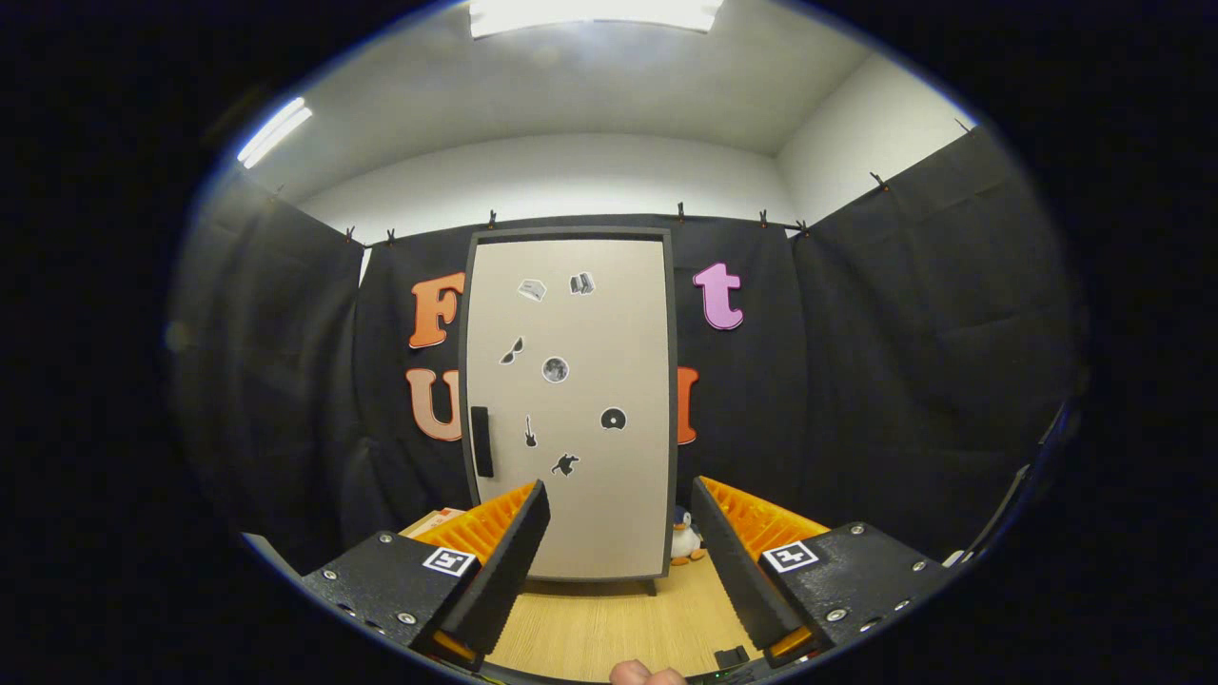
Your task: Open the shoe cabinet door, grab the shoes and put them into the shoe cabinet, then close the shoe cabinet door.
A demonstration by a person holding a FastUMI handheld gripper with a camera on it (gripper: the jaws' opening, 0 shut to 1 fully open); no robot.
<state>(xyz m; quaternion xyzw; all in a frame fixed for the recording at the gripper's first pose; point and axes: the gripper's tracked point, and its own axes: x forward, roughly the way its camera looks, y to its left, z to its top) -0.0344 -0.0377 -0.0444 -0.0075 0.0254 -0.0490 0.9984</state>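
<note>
The shoe cabinet (571,400) stands upright ahead of me on the wooden floor, against the black booth wall. Its beige door is shut and carries several small dark stickers. A dark vertical handle (481,440) sits on the door's left edge, just above my left finger. My gripper (618,518) is open, its fingers spread wide with nothing between them, and the lower part of the cabinet door shows through the gap, well beyond the tips.
A small penguin toy (683,540) stands on the floor at the cabinet's right foot. A cardboard box corner (433,520) peeks out behind my left finger. Light wooden floor (609,628) stretches from the fingers to the cabinet. A fingertip (645,674) shows below.
</note>
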